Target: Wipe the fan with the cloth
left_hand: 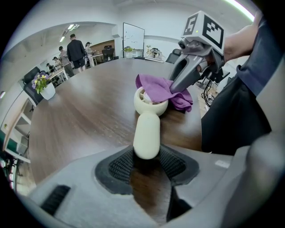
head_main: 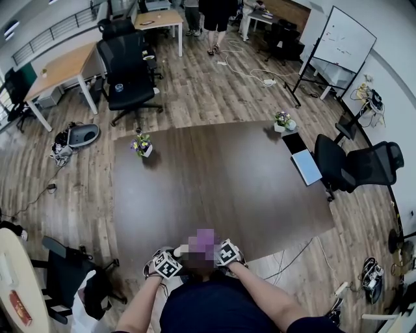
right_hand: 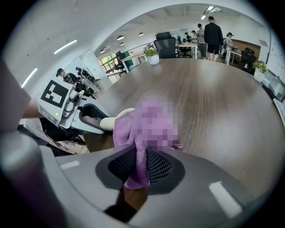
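At the near edge of the dark wooden tabletop (head_main: 221, 182), close against the person's body, both tools work side by side. The left tool (left_hand: 147, 167) grips the handle of a cream handheld fan (left_hand: 147, 133) between its ribbed pads, handle pointing away so that the round head sits just beyond the jaws, low over the wood; whether it touches the surface cannot be told. The right tool (right_hand: 138, 167) pinches a fold of the purple cloth (right_hand: 136, 171) tight between its pads, a tail of fabric hanging below them. From the left gripper view the cloth lies over the right part of the fan's head and spills down behind it onto the tabletop, the right tool's jaws bearing down on it there. Farther across the tabletop stand a flower pot (head_main: 143, 147) near the left edge and a second flower pot (head_main: 283, 121) near the far right corner, with a laptop (head_main: 305, 166) at the right edge. Beyond are black office chairs (head_main: 127, 78), a whiteboard (head_main: 344, 39) and people (head_main: 218, 19) standing at the room's far end.
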The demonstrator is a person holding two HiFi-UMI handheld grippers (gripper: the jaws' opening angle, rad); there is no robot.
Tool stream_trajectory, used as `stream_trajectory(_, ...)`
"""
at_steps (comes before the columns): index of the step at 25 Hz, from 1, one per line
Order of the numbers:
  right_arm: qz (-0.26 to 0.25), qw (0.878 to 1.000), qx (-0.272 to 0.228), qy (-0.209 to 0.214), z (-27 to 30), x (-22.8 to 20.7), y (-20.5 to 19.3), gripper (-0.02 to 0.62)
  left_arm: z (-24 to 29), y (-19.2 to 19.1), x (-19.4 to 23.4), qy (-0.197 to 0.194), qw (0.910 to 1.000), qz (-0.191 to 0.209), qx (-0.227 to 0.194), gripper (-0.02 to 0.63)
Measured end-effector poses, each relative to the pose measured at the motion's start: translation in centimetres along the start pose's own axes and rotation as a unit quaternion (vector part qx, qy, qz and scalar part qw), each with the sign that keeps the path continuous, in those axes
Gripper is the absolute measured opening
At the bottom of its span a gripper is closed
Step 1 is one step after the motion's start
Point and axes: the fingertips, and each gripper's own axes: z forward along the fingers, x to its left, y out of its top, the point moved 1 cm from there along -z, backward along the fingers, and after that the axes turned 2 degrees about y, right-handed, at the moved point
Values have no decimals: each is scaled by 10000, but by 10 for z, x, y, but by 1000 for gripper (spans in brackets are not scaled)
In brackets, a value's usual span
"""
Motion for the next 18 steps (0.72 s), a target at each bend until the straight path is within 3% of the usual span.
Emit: stream_trajectory(18, -226, 9987, 248, 379, 12, 36, -11, 77, 1, 0, 1, 27, 10000, 6, -51, 184)
